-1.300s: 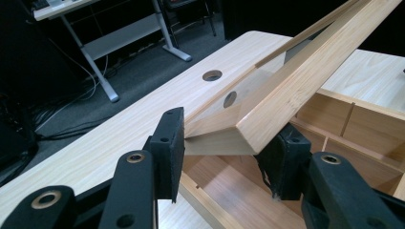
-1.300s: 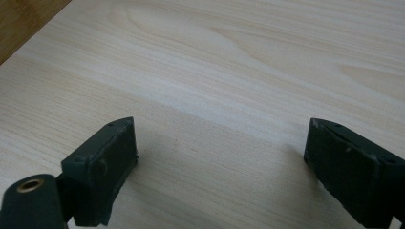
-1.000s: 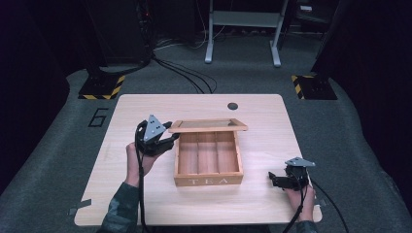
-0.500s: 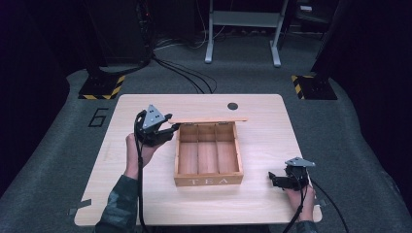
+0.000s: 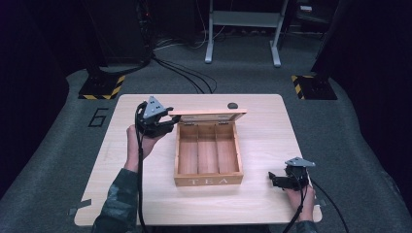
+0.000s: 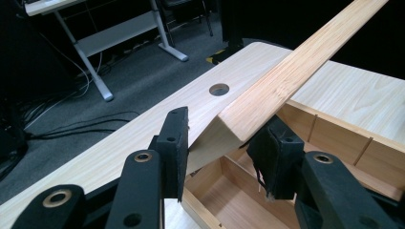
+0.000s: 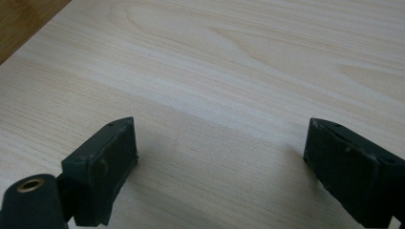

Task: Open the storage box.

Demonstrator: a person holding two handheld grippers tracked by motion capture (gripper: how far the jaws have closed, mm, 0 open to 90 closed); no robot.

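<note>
A wooden tea box point(image 5: 209, 180) with three bare compartments stands mid-table, its front marked TEA. Its hinged lid point(image 5: 209, 112) stands raised at the back edge. My left gripper point(image 5: 167, 124) is at the lid's left end; its jaws have just been closing and the pads press on the lid's corner. In the left gripper view that corner point(image 6: 229, 124) sits between the fingers point(image 6: 174, 138), with the box's dividers point(image 6: 334, 138) beyond. My right gripper point(image 5: 273, 179) rests open near the front right of the table, nothing between its jaws point(image 7: 219, 162).
A dark round hole point(image 5: 232, 105) lies in the tabletop point(image 5: 145, 194) behind the lid. Beyond the table are floor cables point(image 5: 184, 73), a grey desk frame point(image 5: 243, 29) and striped bases point(image 5: 102, 87).
The lid has swung up and back from a slant over the box to nearly upright at the rear. My left gripper rose and moved away with it. The right gripper stayed still.
</note>
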